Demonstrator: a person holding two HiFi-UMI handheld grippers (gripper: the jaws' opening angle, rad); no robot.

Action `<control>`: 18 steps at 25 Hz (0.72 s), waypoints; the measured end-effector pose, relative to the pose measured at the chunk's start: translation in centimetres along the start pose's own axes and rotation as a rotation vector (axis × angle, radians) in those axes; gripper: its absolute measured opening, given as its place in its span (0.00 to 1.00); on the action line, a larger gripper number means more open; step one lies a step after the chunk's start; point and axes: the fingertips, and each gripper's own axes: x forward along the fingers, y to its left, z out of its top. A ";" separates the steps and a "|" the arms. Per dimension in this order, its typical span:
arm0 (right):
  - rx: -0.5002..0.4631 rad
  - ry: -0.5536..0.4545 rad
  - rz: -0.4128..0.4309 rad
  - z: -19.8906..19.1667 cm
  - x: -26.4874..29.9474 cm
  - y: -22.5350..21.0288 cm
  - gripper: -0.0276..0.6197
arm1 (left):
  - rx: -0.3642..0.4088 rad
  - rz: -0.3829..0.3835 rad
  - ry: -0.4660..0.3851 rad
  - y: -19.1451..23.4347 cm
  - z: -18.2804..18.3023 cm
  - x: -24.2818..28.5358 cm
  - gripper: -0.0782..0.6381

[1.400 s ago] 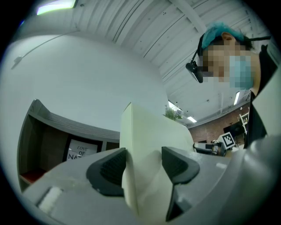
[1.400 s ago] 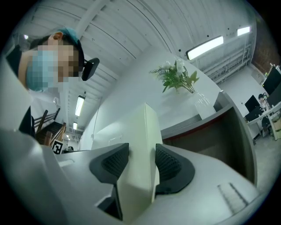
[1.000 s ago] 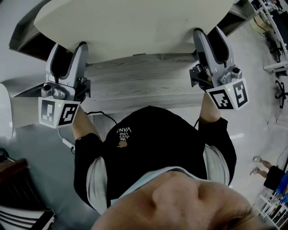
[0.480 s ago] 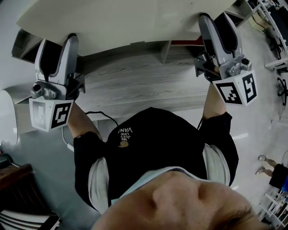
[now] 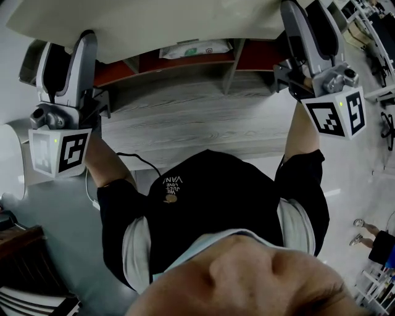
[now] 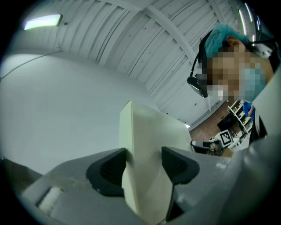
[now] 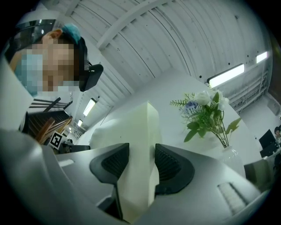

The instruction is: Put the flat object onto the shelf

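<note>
A large flat cream board (image 5: 154,24) spans the top of the head view, held up over a grey wooden shelf (image 5: 185,114) with red-lined compartments (image 5: 117,71). My left gripper (image 5: 66,43) is shut on the board's left edge and my right gripper (image 5: 307,18) is shut on its right edge. In the left gripper view the board (image 6: 147,132) stands edge-on between the dark pads of the left gripper (image 6: 144,160). In the right gripper view the board (image 7: 136,132) is likewise clamped in the right gripper (image 7: 141,163). The far side of the board is out of view.
A white packet with a green label (image 5: 194,49) lies in the shelf's middle compartment. A divider (image 5: 229,71) splits the compartments. A black cable (image 5: 133,157) trails off the shelf's front. A vase of flowers (image 7: 206,114) stands beyond the right gripper. Another person (image 5: 373,241) stands at lower right.
Both grippers have risen with the board. The board has moved toward the top of the head view, uncovering the shelf's red compartments and the packet.
</note>
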 end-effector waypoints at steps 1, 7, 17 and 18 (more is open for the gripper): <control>-0.003 -0.003 0.004 0.1 0.4 -0.2 0.31 | 0.006 0.002 -0.004 0.2 0.2 0.3 0.48; -0.005 -0.011 0.011 0.3 2.3 -1.2 0.31 | 0.034 0.010 -0.013 1.4 1.1 1.8 0.48; -0.023 0.018 0.042 -0.2 4.9 -1.9 0.31 | 0.045 0.008 -0.003 3.0 0.5 3.5 0.48; -0.026 0.024 0.041 -0.4 5.1 -2.1 0.31 | 0.044 0.006 -0.002 3.2 0.3 3.8 0.48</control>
